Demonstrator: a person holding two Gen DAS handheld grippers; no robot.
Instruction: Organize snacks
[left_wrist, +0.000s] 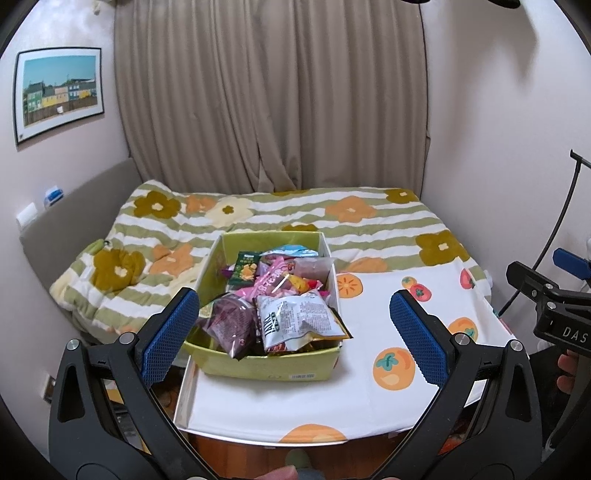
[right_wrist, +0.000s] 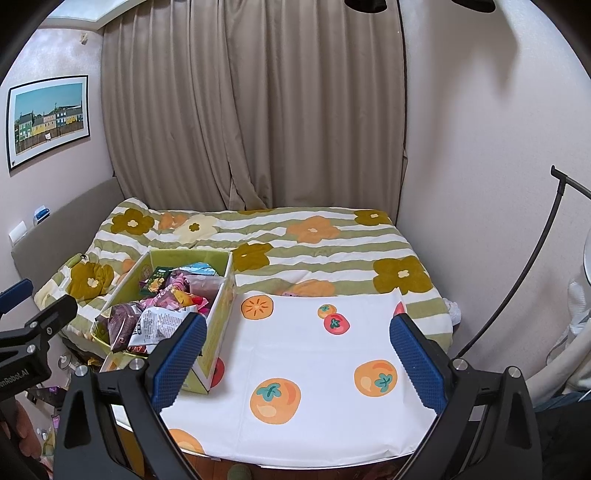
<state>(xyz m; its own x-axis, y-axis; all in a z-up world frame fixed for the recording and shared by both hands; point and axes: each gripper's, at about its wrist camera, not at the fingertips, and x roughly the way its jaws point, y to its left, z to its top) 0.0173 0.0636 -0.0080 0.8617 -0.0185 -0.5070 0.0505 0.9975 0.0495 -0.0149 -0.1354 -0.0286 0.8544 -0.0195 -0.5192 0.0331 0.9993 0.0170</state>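
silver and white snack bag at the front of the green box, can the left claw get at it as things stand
Probably yes: the silver and white snack bag lies on top of the pile in the green cardboard box, uncovered, and the open left claw faces it with nothing between.

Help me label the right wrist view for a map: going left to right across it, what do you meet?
Framed picture → left gripper → green snack box → white fruit-print cloth → black curved stand.
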